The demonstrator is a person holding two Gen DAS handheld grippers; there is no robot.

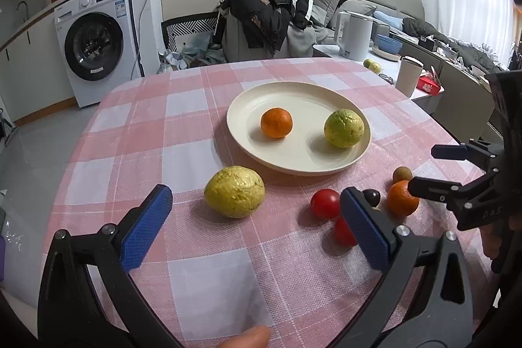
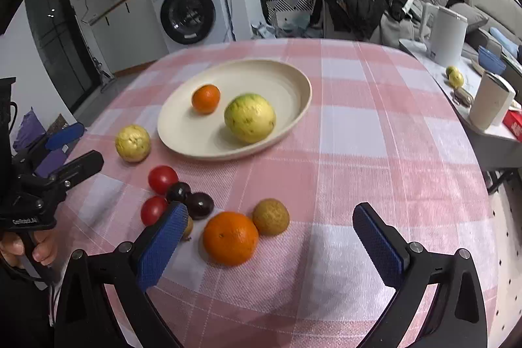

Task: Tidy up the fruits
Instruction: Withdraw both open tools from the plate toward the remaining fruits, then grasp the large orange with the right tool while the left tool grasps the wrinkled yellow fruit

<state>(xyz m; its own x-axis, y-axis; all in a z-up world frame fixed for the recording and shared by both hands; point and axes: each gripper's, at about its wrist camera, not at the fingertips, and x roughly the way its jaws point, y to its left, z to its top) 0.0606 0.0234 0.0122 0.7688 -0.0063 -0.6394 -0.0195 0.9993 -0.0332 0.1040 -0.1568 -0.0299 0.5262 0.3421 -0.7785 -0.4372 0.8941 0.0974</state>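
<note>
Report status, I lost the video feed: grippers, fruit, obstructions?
Left gripper and right gripper open, empty. Plate holds orange and green fruit. Rest loose on tablecloth. Nothing blocking.

Matt woven cloth (image 1: 202, 266), smooth satin plate (image 1: 257, 100), glossy tomatoes (image 1: 324, 203), textured rubber gripper pads (image 2: 161, 245).

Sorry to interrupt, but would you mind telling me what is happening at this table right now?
A person is sorting fruit onto a cream plate using a pair of handheld tongs in each hand. An orange and a green guava already sit on the plate. Both the left tongs and right tongs are open and empty. A yellow guava lies ahead of the left pair; a second orange lies ahead of the right, with tomatoes and small dark fruits also on the cloth.
</note>
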